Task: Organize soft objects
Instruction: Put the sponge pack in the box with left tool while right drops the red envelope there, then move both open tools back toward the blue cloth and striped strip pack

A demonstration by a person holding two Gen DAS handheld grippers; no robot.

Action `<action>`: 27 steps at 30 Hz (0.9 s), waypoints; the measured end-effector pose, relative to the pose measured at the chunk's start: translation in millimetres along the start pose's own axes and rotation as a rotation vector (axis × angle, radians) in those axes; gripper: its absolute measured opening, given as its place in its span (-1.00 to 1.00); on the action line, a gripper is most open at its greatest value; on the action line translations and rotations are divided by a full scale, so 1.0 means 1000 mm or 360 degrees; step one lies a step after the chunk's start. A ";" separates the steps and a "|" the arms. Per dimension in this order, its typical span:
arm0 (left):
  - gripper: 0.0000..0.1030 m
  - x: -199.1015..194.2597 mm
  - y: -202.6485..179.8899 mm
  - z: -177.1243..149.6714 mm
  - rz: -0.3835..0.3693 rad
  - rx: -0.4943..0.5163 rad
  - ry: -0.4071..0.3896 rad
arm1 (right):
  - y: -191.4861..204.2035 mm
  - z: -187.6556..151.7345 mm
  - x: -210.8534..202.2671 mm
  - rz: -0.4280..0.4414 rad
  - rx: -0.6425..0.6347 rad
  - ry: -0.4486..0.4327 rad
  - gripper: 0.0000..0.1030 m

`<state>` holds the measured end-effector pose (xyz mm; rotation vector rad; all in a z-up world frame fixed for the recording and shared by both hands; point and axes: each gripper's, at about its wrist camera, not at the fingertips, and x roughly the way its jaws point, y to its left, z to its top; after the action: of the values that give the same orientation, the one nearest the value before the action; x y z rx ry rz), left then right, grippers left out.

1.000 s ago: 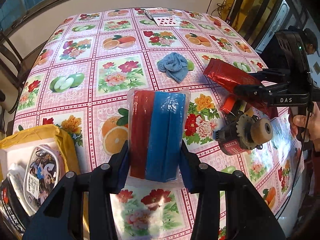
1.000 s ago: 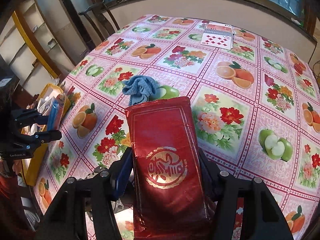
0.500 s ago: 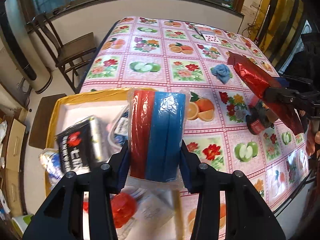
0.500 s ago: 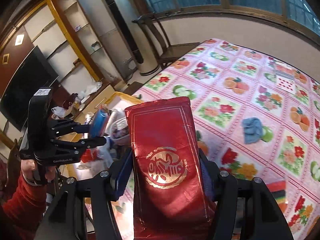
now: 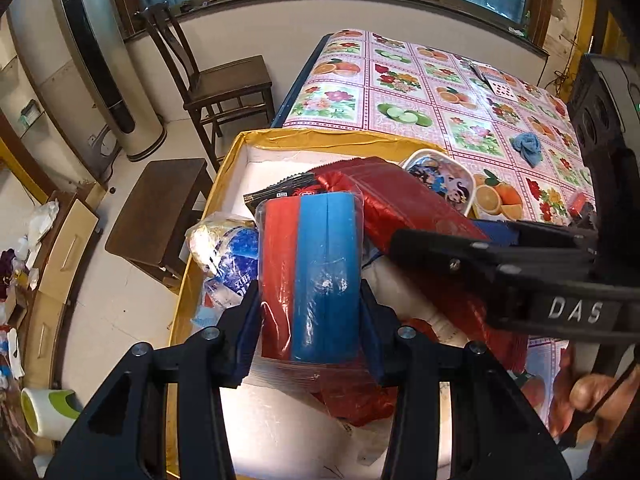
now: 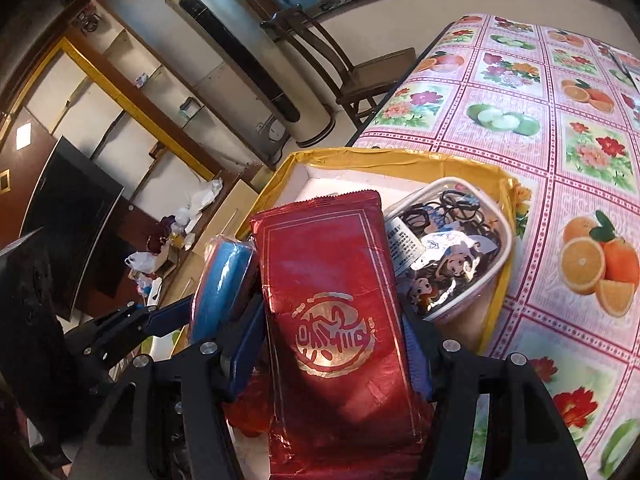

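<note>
My left gripper [image 5: 310, 312] is shut on a clear-wrapped pack of red and blue cloths [image 5: 310, 276], held above the yellow-rimmed box [image 5: 320, 136] at the table's near left end. My right gripper [image 6: 336, 344] is shut on a shiny red foil packet with a gold seal [image 6: 332, 300]. That packet [image 5: 400, 200] hangs over the same box, just right of the cloth pack. The cloth pack [image 6: 222, 280] and the left gripper [image 6: 236, 320] show at the left in the right wrist view. A blue rag [image 5: 528, 146] lies far out on the table.
Inside the box lie a clear pouch of hair ties with cartoon dolls [image 6: 452, 252], a black packet [image 5: 280, 192] and a blue-and-white bag [image 5: 236, 256]. A wooden chair [image 5: 216, 76] and low stool [image 5: 160, 208] stand left of the flowered tablecloth [image 5: 440, 92]. Playing cards [image 5: 494, 80] lie far back.
Both grippers have swung left from over the table to above the box, each still holding its load. The red packet now sits close beside the cloth pack.
</note>
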<state>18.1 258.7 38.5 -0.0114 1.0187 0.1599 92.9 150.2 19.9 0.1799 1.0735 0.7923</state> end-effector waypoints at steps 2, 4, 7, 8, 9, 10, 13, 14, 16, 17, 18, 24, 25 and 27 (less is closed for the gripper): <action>-0.17 0.006 0.000 -0.005 0.0026 -0.0001 -0.0013 | 0.009 -0.006 0.000 -0.0011 -0.0011 -0.0034 0.33; -0.17 0.007 0.002 -0.010 0.0062 0.0002 -0.0059 | 0.008 -0.008 -0.002 0.0046 0.0014 -0.0042 0.44; -0.10 0.006 -0.001 -0.017 0.0096 0.0029 -0.0106 | 0.002 -0.012 -0.012 0.0078 0.0034 -0.0064 0.51; -0.05 0.006 -0.001 -0.019 0.0103 0.0028 -0.0126 | 0.001 -0.013 -0.017 0.0080 0.0026 -0.0083 0.52; 0.01 0.004 -0.001 -0.020 0.0121 0.0030 -0.0149 | 0.001 -0.014 -0.022 0.0069 0.0013 -0.0098 0.53; 0.02 0.003 -0.001 -0.022 0.0153 0.0028 -0.0176 | 0.001 -0.016 -0.027 0.0070 -0.0001 -0.0113 0.57; 0.08 -0.006 0.001 -0.028 0.0222 -0.0012 -0.0264 | -0.001 -0.023 -0.041 0.0099 -0.0018 -0.0171 0.76; 0.16 -0.010 0.003 -0.030 0.0238 -0.0029 -0.0292 | -0.003 -0.025 -0.045 0.0107 -0.0018 -0.0191 0.80; 0.27 -0.017 0.005 -0.033 0.0250 -0.0057 -0.0342 | -0.006 -0.029 -0.050 0.0143 -0.0007 -0.0214 0.80; 0.29 -0.020 0.006 -0.033 0.0258 -0.0063 -0.0358 | -0.008 -0.028 -0.051 0.0149 -0.0008 -0.0207 0.80; 0.29 -0.024 0.006 -0.034 0.0271 -0.0068 -0.0374 | -0.010 -0.029 -0.053 0.0142 -0.0007 -0.0216 0.80; 0.29 -0.039 0.001 -0.033 0.0276 -0.0086 -0.0431 | -0.014 -0.034 -0.064 0.0126 -0.0013 -0.0242 0.83; 0.29 -0.040 -0.001 -0.032 0.0272 -0.0084 -0.0437 | -0.016 -0.035 -0.065 0.0123 -0.0009 -0.0245 0.85; 0.29 -0.044 -0.006 -0.031 0.0262 -0.0084 -0.0451 | -0.019 -0.037 -0.068 0.0122 0.0000 -0.0251 0.88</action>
<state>-30.0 244.2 58.5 0.0463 0.7320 0.3291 54.6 83.2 41.2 0.2799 0.9221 0.8329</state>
